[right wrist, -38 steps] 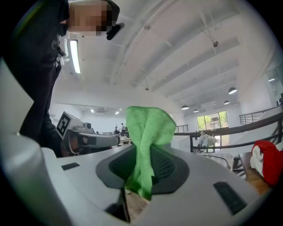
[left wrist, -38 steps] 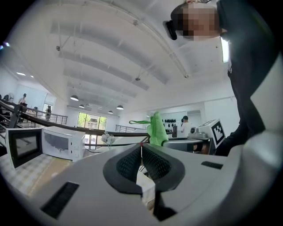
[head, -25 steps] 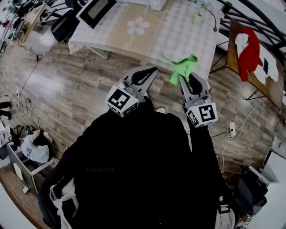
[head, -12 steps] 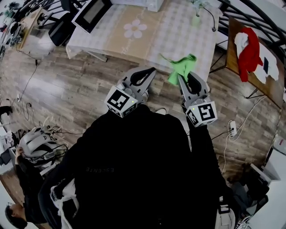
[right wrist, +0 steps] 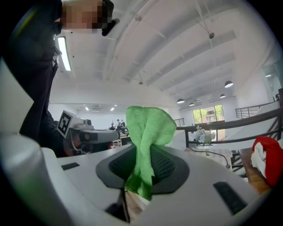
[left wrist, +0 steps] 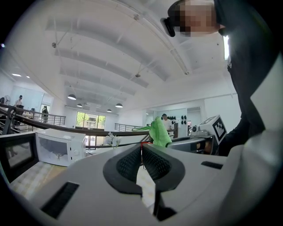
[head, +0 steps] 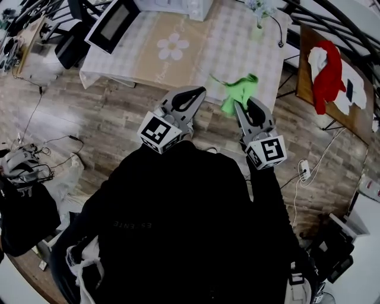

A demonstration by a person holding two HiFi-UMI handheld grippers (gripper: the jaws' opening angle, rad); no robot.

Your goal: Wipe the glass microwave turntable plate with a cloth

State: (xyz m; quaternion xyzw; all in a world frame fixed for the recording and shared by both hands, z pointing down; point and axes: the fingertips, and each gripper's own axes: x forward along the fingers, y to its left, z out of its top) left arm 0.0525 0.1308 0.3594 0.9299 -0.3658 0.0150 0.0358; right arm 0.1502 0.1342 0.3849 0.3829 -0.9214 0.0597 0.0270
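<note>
My right claw (head: pixel 238 107) is clenched on only a lower fold of the green cloth (head: pixel 238 90). Most of the cloth flops loose beyond the tips, so I judge it could slip out or bunch up when pressed and rubbed; my left claw (head: pixel 198 92) is shut on nothing. I cannot see the glass turntable plate in any view; the white microwave (head: pixel 190 7) sits on the table (head: pixel 237 41) at the top edge of the head view, well ahead of both claws.

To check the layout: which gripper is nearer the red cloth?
Right. The right gripper, holding a green cloth, is left of the red cloth; the left gripper lies even farther left.
</note>
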